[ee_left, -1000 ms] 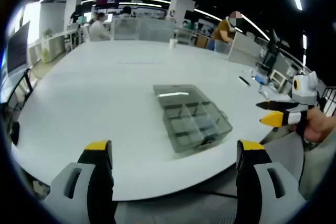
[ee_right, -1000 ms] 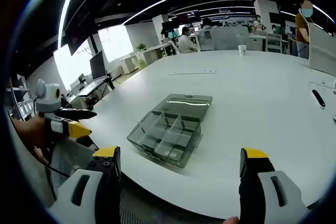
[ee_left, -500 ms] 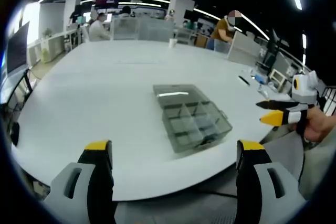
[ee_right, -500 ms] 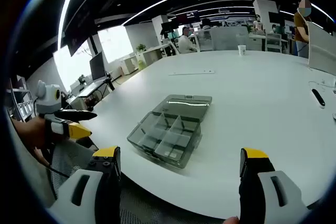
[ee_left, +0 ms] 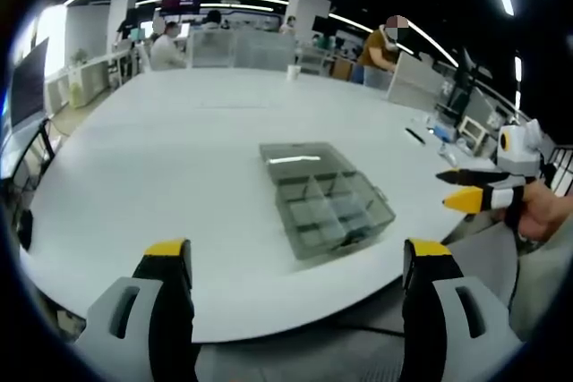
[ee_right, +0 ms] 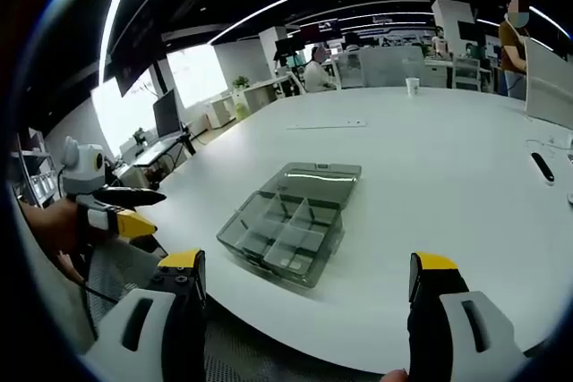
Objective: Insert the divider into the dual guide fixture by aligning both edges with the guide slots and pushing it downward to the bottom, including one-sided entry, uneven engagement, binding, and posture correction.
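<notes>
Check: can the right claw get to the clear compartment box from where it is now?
Probably yes. The right claw is open and held off the table edge, with bare white table between it and the box. The left claw is off to the side, not in the path.

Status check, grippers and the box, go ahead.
Left gripper open, empty, short of the table. Right gripper open, empty, likewise. Clear box lies open near the table edge, untouched. Nothing between grippers and box.
</notes>
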Action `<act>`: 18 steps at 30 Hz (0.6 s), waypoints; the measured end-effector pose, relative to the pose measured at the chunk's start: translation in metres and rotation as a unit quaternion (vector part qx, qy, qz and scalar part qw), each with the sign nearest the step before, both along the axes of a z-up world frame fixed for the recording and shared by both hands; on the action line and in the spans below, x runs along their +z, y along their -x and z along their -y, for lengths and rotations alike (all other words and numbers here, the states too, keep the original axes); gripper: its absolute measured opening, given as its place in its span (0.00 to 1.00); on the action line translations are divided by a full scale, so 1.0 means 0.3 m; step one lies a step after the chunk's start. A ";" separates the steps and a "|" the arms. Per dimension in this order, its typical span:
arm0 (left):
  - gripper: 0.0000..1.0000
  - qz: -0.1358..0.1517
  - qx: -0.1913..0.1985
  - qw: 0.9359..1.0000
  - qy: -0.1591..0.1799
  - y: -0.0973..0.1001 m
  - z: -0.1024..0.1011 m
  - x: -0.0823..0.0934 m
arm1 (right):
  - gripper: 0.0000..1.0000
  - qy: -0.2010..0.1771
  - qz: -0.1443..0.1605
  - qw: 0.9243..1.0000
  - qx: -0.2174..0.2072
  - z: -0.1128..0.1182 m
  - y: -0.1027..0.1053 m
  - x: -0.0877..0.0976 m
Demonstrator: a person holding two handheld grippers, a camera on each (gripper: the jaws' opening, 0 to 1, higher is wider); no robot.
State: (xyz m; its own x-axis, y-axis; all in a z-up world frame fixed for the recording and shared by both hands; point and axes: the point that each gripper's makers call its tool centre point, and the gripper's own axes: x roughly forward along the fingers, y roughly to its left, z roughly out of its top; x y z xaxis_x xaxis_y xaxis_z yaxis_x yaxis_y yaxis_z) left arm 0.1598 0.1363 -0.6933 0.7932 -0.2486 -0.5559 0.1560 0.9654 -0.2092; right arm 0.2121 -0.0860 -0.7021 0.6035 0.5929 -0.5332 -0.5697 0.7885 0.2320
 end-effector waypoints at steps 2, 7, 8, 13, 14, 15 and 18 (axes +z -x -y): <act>0.97 -0.001 0.000 1.000 0.000 0.001 -0.001 0.000 | 0.93 0.001 0.000 1.000 0.001 -0.001 0.000 -0.001; 0.97 -0.002 -0.001 1.000 -0.002 0.000 0.001 -0.002 | 0.93 0.000 0.001 1.000 0.000 0.001 -0.001 0.000; 0.97 -0.002 0.000 1.000 -0.001 0.001 0.003 -0.001 | 0.93 -0.001 0.001 1.000 0.000 0.000 -0.001 0.000; 0.97 -0.002 0.001 1.000 -0.002 0.002 0.000 -0.001 | 0.93 -0.001 0.001 1.000 0.001 0.001 -0.002 -0.001; 0.97 -0.002 0.001 1.000 -0.003 0.001 0.000 -0.001 | 0.93 -0.002 0.001 1.000 0.001 0.001 -0.003 0.000; 0.97 -0.004 0.001 1.000 -0.003 0.002 0.000 -0.003 | 0.93 -0.003 0.001 1.000 0.000 0.001 -0.003 0.000; 0.97 -0.003 0.000 1.000 -0.003 0.001 0.003 0.000 | 0.93 -0.003 0.002 1.000 0.000 0.003 -0.003 0.001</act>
State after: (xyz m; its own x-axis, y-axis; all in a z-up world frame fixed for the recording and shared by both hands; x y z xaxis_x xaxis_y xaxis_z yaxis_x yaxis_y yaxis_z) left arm 0.1595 0.1354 -0.6933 0.7900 -0.2455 -0.5618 0.1554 0.9666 -0.2039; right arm 0.2130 -0.0867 -0.7018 0.6058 0.5956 -0.5275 -0.5707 0.7873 0.2335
